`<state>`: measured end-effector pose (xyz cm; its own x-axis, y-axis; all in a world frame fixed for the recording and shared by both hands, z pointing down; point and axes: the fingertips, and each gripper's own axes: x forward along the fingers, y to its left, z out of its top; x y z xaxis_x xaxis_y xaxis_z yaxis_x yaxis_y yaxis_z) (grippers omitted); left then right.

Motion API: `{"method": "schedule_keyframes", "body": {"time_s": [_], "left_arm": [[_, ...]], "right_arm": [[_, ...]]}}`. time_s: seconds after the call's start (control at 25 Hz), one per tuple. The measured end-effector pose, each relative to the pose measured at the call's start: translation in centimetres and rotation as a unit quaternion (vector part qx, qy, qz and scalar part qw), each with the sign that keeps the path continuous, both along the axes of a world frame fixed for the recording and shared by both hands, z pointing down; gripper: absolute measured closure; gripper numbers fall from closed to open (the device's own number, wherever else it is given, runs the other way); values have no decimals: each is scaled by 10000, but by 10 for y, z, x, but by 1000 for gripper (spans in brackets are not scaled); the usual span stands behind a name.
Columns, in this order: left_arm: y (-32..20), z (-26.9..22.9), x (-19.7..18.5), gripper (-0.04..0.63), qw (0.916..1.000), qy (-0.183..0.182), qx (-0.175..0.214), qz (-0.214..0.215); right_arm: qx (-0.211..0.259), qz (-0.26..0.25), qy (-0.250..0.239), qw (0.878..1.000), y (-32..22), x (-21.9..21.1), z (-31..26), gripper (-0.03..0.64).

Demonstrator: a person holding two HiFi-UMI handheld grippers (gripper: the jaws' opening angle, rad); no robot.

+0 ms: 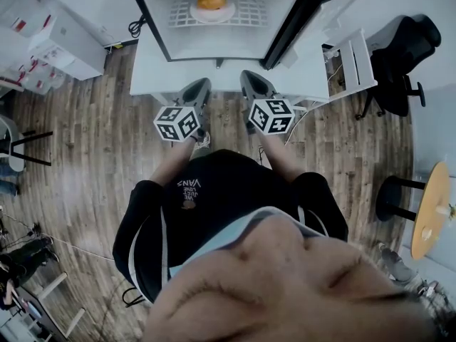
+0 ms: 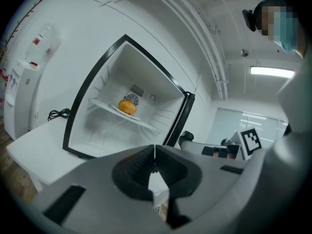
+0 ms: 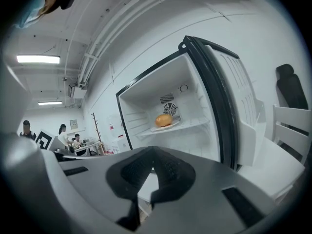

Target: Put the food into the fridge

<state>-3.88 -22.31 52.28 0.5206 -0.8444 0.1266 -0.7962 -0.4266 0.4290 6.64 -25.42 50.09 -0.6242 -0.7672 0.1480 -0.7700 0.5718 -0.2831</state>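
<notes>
A small white fridge (image 1: 160,27) stands on a white table (image 1: 149,73) with its door (image 1: 324,2) swung open to the right. Inside, an orange bun (image 1: 211,0) rests on a white plate (image 1: 212,13) on the wire shelf; the bun (image 2: 127,106) also shows in the left gripper view and the bun (image 3: 164,120) in the right gripper view. My left gripper (image 1: 200,87) and right gripper (image 1: 251,83) hover side by side at the table's near edge, well short of the fridge. Both are shut with nothing between their jaws.
A black office chair (image 1: 402,55) stands right of the table, beside a white rack (image 1: 353,59). White cabinets (image 1: 50,38) sit at the left. A black stool (image 1: 395,194) and a round wooden table (image 1: 431,209) are at the right. The floor is wood.
</notes>
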Motion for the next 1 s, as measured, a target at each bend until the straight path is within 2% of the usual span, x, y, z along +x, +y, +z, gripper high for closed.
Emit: {"method": "schedule_keyframes", "body": {"time_s": [1.0], "left_arm": [[0,2,3,574,10000,-16,-50,-43]], "right_arm": [[-57,15,102,9999,-6,3,4,604]]}}
